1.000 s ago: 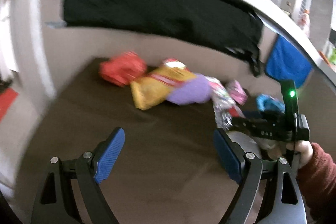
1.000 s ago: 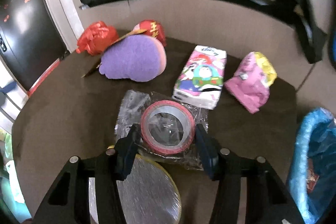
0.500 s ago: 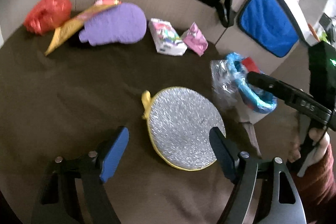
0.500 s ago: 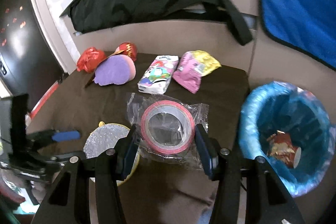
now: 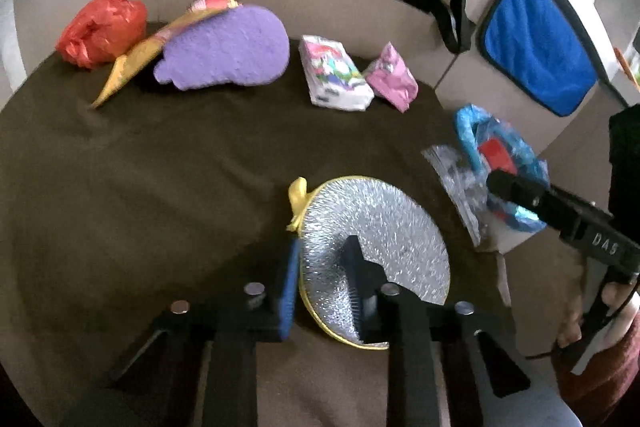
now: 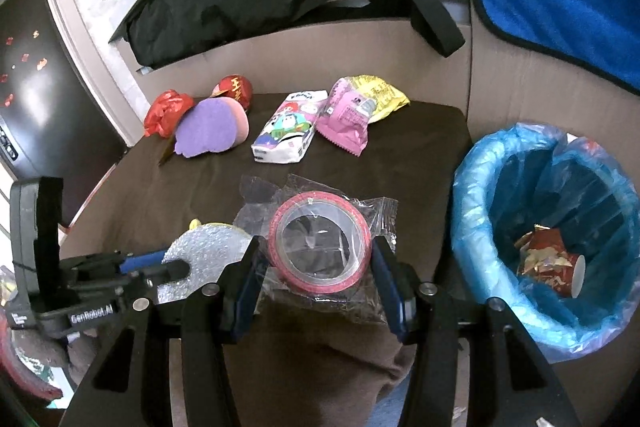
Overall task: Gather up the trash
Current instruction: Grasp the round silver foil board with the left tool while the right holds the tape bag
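Trash goes binward: right gripper [image 6: 316, 275] grips the bagged red tape roll [image 6: 319, 241] beside the blue-lined bin [image 6: 496, 163], while left gripper [image 5: 322, 279] jaws are closing on the round silver foil pad [image 5: 384, 239] for lifting.

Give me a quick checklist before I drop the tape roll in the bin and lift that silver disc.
1. Right gripper clamped on bagged tape roll: ok.
2. Bin open, with room inside: ok.
3. Tape roll over the bin: not ok, it is beside it, above the table.
4. Left gripper on silver disc: jaws closing across its edge; firm grip: cannot tell.
5. Disc lifted off the table: cannot tell.
6. Grippers apart from each other: ok.
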The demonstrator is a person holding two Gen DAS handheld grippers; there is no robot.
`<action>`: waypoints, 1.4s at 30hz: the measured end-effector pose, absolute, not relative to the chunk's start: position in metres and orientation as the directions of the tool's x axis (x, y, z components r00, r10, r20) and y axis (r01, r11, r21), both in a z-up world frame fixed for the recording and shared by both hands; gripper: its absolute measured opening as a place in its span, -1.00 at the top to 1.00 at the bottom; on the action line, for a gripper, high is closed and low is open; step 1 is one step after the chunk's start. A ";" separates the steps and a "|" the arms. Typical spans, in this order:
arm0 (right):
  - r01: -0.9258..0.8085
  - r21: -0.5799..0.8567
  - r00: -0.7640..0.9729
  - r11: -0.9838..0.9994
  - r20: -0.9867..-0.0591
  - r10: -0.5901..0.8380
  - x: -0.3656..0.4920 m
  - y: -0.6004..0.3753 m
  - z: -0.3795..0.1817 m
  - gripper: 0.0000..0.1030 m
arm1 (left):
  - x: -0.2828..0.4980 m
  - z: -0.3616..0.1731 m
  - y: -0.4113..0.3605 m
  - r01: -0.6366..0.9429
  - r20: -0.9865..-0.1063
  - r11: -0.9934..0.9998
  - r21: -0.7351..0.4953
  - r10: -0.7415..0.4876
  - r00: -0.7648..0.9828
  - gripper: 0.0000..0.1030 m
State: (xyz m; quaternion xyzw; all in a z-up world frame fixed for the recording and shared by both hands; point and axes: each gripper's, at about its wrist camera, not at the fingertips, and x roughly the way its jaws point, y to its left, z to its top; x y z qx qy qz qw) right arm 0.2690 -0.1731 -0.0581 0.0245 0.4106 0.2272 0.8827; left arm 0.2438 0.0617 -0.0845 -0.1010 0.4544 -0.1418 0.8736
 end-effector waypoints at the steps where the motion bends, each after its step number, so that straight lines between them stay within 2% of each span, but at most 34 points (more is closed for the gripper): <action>1: -0.383 0.230 0.557 0.895 -0.715 0.422 0.269 -0.172 -0.059 0.05 | 0.243 -0.081 0.065 0.156 -0.757 0.943 -0.295 -0.330 0.563 0.65; 8: -0.407 0.216 0.534 0.887 -0.731 0.424 0.264 -0.159 -0.063 0.05 | 0.237 -0.046 0.093 0.139 -0.684 0.971 -0.195 -0.237 0.690 0.72; 16: -0.473 0.182 0.470 0.862 -0.775 0.422 0.245 -0.132 -0.082 0.05 | 0.235 -0.027 0.102 0.117 -0.612 0.993 0.024 -0.078 0.787 0.74; 23: -0.492 0.099 0.509 0.865 -0.774 0.378 0.238 -0.127 -0.088 0.02 | 0.237 -0.034 0.092 0.140 -0.621 0.990 0.001 -0.109 0.776 0.74; 28: -0.476 0.084 0.521 0.875 -0.775 0.358 0.242 -0.128 -0.090 -0.21 | 0.238 -0.033 0.088 0.153 -0.627 0.988 -0.018 -0.130 0.768 0.74; 31: -0.469 0.076 0.514 0.880 -0.786 0.342 0.249 -0.125 -0.097 -0.25 | 0.238 -0.033 0.088 0.159 -0.627 0.987 -0.032 -0.144 0.766 0.74; 33: -0.467 0.079 0.518 0.880 -0.783 0.345 0.252 -0.124 -0.097 -0.24 | 0.237 -0.033 0.088 0.160 -0.625 0.986 -0.039 -0.149 0.766 0.74; 35: -0.471 0.103 0.513 0.876 -0.776 0.367 0.253 -0.124 -0.094 -0.15 | 0.235 -0.031 0.089 0.165 -0.619 0.985 -0.045 -0.157 0.769 0.75; 36: -0.473 0.113 0.517 0.874 -0.767 0.379 0.252 -0.124 -0.091 -0.05 | 0.234 -0.030 0.089 0.166 -0.616 0.985 -0.045 -0.159 0.772 0.75; 42: -0.461 0.093 0.583 0.882 -0.717 0.381 0.247 -0.132 -0.061 -0.02 | 0.230 -0.010 0.086 0.170 -0.577 0.984 -0.055 -0.170 0.799 0.75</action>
